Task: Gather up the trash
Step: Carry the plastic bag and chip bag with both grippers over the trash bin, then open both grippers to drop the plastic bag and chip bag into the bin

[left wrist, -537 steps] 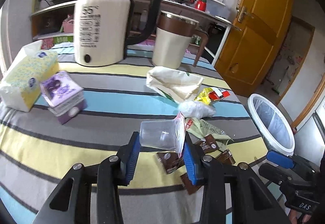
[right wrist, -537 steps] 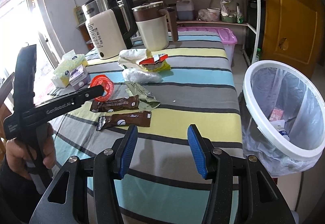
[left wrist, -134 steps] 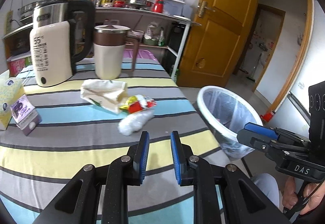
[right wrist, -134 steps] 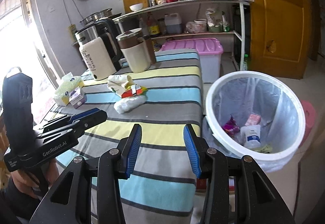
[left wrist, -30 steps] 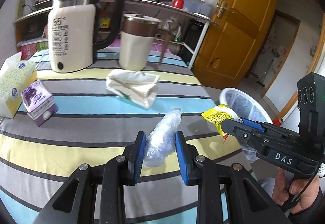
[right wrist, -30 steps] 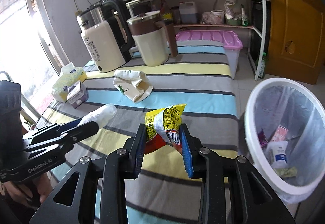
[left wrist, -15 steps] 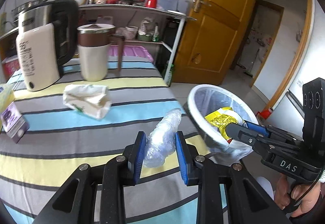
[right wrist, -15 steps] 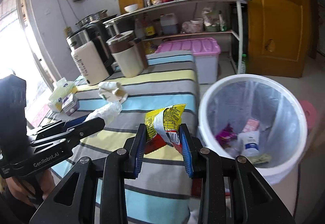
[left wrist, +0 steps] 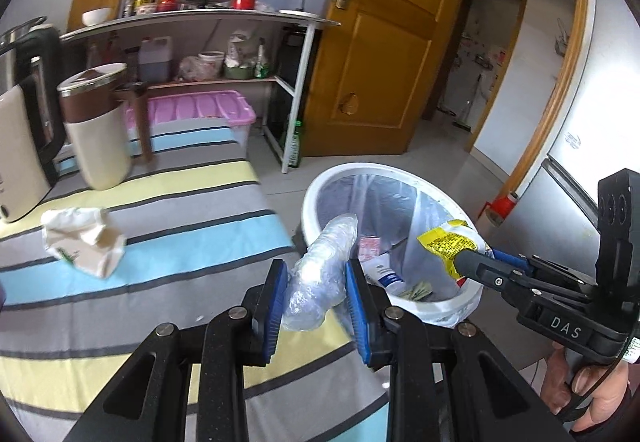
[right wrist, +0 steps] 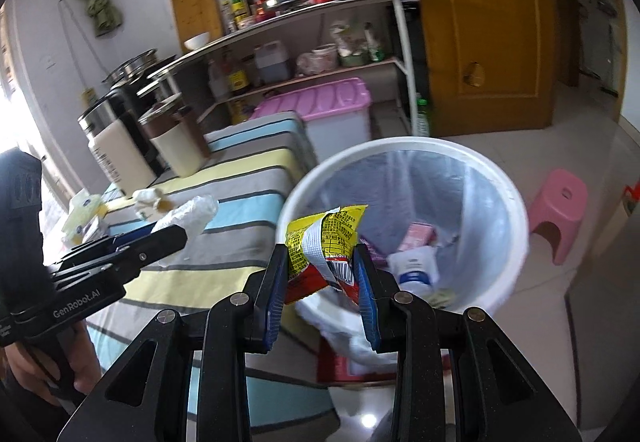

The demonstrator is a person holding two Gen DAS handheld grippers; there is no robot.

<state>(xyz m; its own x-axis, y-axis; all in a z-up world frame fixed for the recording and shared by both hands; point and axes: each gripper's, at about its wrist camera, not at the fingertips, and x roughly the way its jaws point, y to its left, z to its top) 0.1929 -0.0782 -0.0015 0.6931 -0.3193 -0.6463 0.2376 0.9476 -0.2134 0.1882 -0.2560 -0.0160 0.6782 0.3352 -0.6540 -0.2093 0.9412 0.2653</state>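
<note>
Yellow wrapper point(right wrist: 325, 242) in right tongs point(right wrist: 322, 286) (clamped), over bin point(right wrist: 516, 226)

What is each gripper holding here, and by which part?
The left gripper pinches a crumpled clear plastic bag at its lower end. The right gripper clamps a yellow snack wrapper by its lower half.

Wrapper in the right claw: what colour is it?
Yellow with red and silver parts, the wrapper shows best in the right wrist view.
</note>
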